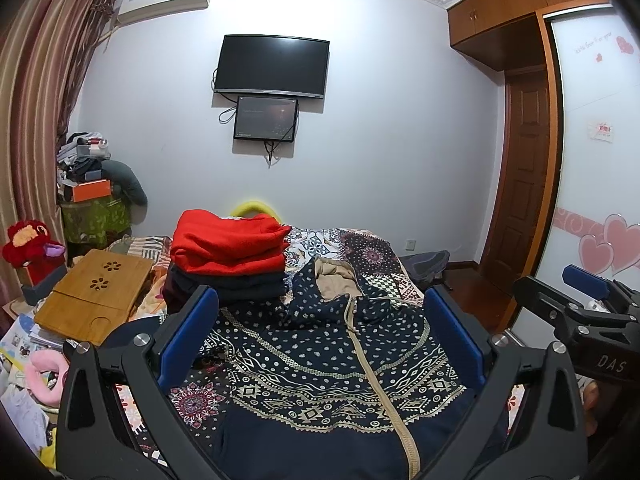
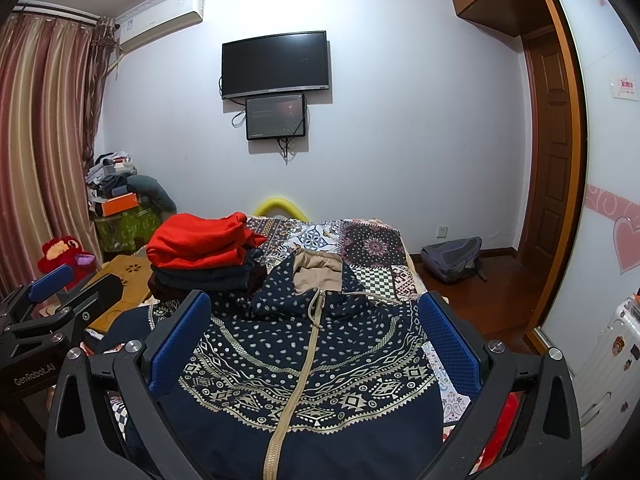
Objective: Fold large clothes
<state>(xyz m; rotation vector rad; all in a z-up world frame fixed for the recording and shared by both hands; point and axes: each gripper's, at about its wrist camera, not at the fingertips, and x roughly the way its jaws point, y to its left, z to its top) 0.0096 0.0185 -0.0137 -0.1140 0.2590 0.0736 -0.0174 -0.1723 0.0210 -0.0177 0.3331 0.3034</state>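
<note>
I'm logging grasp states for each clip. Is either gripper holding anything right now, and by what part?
Nothing is held. The left gripper and right gripper are both open above the patterned jacket, which lies flat on the bed, zipped and untouched.

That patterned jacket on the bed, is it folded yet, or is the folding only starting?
Partly done: a stack of folded clothes, red on top, sits at the far side of the bed. The navy patterned zip hoodie lies spread flat, zipped, unfolded. Both the left claw and right claw hover open above it, holding nothing. Folding it is left.
</note>
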